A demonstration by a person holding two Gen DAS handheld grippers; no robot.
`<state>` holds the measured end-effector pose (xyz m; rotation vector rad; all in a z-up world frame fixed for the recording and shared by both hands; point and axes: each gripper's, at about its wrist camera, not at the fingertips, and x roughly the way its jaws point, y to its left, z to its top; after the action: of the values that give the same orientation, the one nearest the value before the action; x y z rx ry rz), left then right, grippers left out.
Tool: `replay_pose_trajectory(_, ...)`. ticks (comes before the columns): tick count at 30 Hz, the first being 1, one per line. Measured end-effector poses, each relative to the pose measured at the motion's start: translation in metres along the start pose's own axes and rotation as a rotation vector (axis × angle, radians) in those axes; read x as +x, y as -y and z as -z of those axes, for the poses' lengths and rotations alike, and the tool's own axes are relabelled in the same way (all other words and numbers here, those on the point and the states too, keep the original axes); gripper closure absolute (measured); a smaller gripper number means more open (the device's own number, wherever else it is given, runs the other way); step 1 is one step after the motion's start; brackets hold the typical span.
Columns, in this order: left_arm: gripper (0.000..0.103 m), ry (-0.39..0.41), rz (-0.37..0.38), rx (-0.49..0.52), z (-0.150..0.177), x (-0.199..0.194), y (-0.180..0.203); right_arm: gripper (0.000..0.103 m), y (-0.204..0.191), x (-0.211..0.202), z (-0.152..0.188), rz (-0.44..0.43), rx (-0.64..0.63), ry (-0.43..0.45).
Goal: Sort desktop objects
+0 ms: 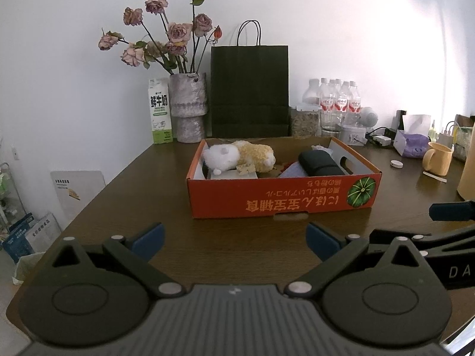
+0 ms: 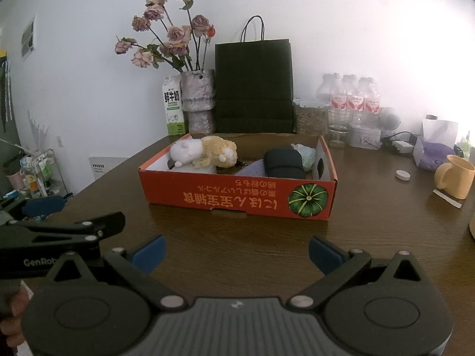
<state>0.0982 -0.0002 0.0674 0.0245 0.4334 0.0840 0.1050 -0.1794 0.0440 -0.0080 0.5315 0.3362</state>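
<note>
An orange cardboard box (image 1: 282, 195) (image 2: 237, 198) stands mid-table. In it lie a white and yellow plush toy (image 1: 237, 155) (image 2: 204, 149), a black pouch (image 1: 319, 163) (image 2: 282, 161) and a purple-grey item (image 1: 292, 170). My left gripper (image 1: 234, 241) is open and empty, low over the table in front of the box. My right gripper (image 2: 236, 252) is open and empty, beside it to the right. Each gripper shows at the edge of the other's view.
Along the back wall stand a milk carton (image 1: 160, 112), a vase of dried roses (image 1: 188, 109), a black paper bag (image 1: 249, 92), a jar (image 1: 304, 121) and water bottles (image 1: 341, 98). A yellow mug (image 2: 455, 176), a white cap (image 2: 403, 175) and a tissue pack (image 2: 436, 151) sit at right.
</note>
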Motion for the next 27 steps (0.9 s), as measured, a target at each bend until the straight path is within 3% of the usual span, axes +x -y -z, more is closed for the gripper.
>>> replay_pose_trajectory(27,0.0,-0.009,0.002,-0.005,0.0033,-0.0008,0.0003,0.0,0.0006,-0.0015,0.0003,0.004,-0.005,-0.003)
